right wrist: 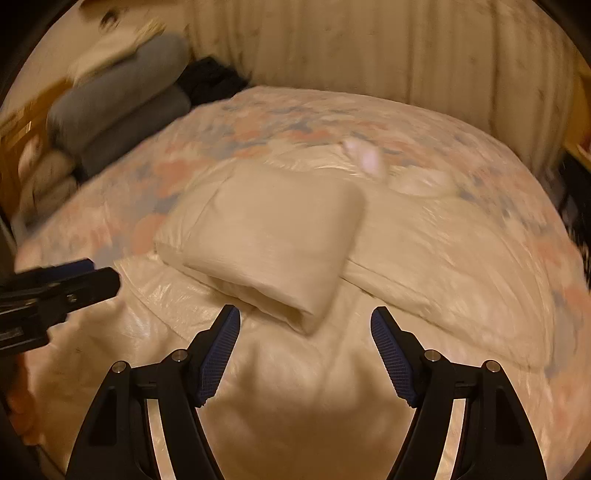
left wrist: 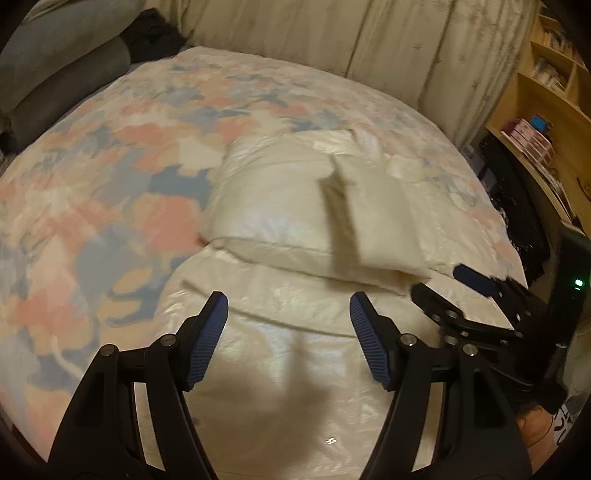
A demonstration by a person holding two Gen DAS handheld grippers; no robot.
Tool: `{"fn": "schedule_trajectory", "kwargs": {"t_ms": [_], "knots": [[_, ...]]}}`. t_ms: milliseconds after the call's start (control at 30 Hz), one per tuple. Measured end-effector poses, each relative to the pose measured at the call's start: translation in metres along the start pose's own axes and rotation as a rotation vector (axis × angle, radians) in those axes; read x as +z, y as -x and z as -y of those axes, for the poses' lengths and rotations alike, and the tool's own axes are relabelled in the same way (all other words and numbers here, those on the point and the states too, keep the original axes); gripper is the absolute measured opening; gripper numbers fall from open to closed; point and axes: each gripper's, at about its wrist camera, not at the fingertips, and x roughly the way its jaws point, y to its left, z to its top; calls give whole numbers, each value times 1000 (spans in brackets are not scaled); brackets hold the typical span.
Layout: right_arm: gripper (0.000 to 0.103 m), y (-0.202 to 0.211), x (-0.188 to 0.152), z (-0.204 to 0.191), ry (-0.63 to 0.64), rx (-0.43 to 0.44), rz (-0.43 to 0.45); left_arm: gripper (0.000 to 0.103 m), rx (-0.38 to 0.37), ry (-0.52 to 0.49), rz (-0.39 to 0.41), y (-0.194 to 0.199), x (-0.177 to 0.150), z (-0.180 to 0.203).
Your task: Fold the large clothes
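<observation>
A large shiny cream padded jacket (left wrist: 280, 362) lies spread on the bed; it also shows in the right wrist view (right wrist: 295, 387). A sleeve (left wrist: 373, 218) is folded across its middle and looks blurred; in the right wrist view the sleeve (right wrist: 273, 236) lies flat over the body. My left gripper (left wrist: 288, 306) is open and empty above the jacket's near part. My right gripper (right wrist: 304, 319) is open and empty just short of the sleeve's cuff end. The right gripper (left wrist: 443, 284) also shows at the right of the left wrist view, open. The left gripper (right wrist: 92, 273) shows at the left of the right wrist view.
The bed has a floral pink and blue cover (left wrist: 92, 192). Grey rolled bedding (left wrist: 62, 74) and a dark garment (left wrist: 155, 33) lie at the back left. Cream curtains (left wrist: 351, 37) hang behind. A wooden shelf unit (left wrist: 546, 110) stands at the right.
</observation>
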Motion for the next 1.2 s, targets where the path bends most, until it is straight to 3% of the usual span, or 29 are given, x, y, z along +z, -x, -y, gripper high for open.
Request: {"fn": "schedule_trajectory", "kwargs": {"t_ms": [167, 200, 233, 333, 467, 567, 633, 733, 800, 867, 933, 967, 1033, 1100, 1200], "knots": [[72, -40, 17, -39, 158, -138, -1, 66, -4, -1, -18, -5, -6, -8], [54, -44, 22, -45, 185, -165, 11, 66, 0, -9, -15, -4, -8, -10], [23, -49, 27, -47, 204, -169, 17, 66, 5, -14, -12, -5, -8, -8], [16, -40, 54, -49, 199, -147, 73, 66, 10, -17, 2, -3, -9, -8], [15, 14, 95, -8, -1, -113, 262, 66, -5, 7, 25, 2, -9, -12], [15, 39, 100, 56, -282, -88, 324, 66, -9, 20, 32, 2, -8, -15], [15, 34, 84, 100, -446, -98, 278, 66, -14, 26, 28, 1, -8, -16], [15, -1, 48, 138, -546, -119, 102, 66, -18, 24, 12, -4, -6, -17], [20, -29, 16, 149, -556, -117, -57, 66, -17, 13, 5, -7, -4, -16], [25, -43, -11, 155, -565, -88, -137, 66, -10, -3, -4, -13, 1, -16], [49, -38, -24, 163, -582, -65, -135, 66, -1, -15, -13, -21, 11, -17], [57, -31, -26, 169, -598, -61, -108, 66, 2, -18, -13, -24, 16, -18], [81, -15, -24, 185, -627, -55, -40, 66, 11, -19, -14, -35, 33, -21], [83, -4, -15, 199, -644, -35, 19, 66, 19, -6, -11, -47, 49, -25], [83, -10, 4, 220, -615, -7, 12, 66, 31, 28, -11, -71, 81, -35]]}}
